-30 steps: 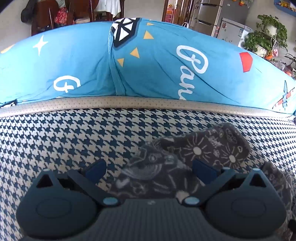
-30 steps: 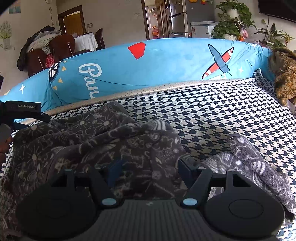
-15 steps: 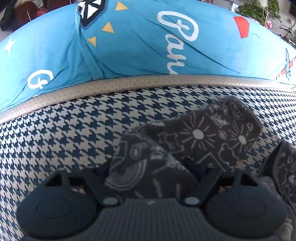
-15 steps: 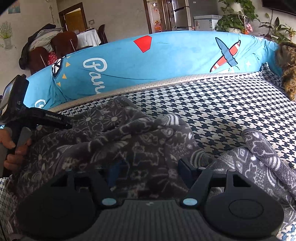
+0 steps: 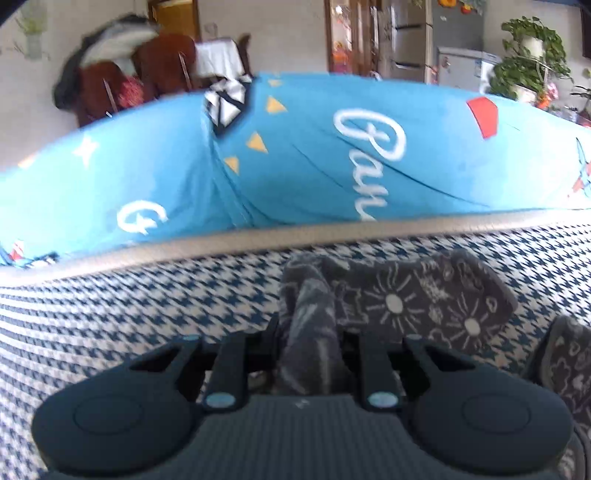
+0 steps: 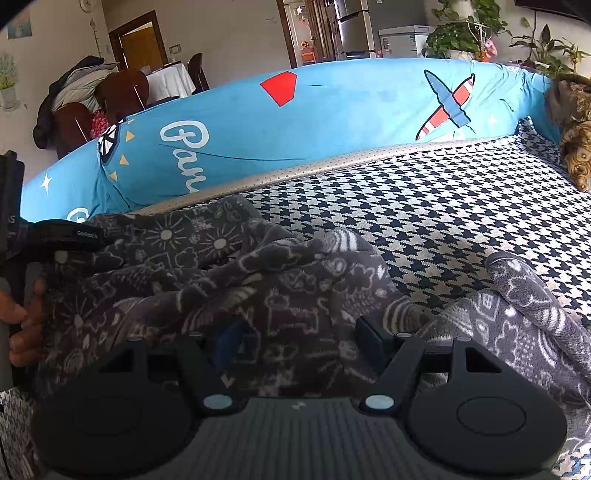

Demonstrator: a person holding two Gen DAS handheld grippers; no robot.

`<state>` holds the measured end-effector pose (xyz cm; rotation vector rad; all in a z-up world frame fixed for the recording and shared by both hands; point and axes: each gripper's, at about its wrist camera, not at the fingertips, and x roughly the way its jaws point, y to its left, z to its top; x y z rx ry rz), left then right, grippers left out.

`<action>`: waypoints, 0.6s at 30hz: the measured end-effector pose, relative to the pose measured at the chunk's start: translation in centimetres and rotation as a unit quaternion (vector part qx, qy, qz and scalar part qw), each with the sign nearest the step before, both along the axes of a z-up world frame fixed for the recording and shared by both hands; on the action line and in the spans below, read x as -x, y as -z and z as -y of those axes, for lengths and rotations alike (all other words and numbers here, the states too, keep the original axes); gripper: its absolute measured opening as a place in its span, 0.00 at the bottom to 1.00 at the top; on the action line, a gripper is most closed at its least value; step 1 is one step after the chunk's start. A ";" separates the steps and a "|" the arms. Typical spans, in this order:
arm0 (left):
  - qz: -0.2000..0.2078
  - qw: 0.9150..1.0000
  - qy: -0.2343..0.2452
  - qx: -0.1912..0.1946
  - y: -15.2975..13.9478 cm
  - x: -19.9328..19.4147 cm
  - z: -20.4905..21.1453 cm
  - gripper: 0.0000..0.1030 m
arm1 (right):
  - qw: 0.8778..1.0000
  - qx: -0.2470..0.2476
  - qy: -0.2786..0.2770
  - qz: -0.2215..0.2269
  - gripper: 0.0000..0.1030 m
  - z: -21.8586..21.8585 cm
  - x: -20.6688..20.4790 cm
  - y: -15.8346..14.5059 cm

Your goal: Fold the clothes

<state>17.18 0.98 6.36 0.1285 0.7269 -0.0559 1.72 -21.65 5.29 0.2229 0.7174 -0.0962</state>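
Now grey garment [image 5: 308, 325] between left tool [image 5: 309, 345] fingers

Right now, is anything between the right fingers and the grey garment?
Nothing visible. The right gripper is open with the grey garment bunched directly between its fingers. The left gripper is already shut on another fold of it.

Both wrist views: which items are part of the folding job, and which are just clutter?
In the job:
grey garment
left gripper, shut on a bunched fold of it
right gripper, fingers apart over it

Just lying about:
blue cushion
brown fabric
plants
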 end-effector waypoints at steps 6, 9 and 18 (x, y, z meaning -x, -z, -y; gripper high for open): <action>0.075 0.992 -0.086 -0.056 -2.7 2.4 -2.7 0.18 | 1.000 -0.001 0.004 0.006 0.66 0.0 -0.4 -0.2; 0.095 0.985 -0.133 -0.056 -4.1 3.6 -5.5 0.18 | 1.000 0.001 0.005 0.009 0.66 -0.1 -0.6 -0.3; 0.075 0.970 -0.225 -0.042 -4.9 8.4 -12.4 0.20 | 1.000 0.008 -0.004 0.018 0.66 -1.2 -0.9 -0.5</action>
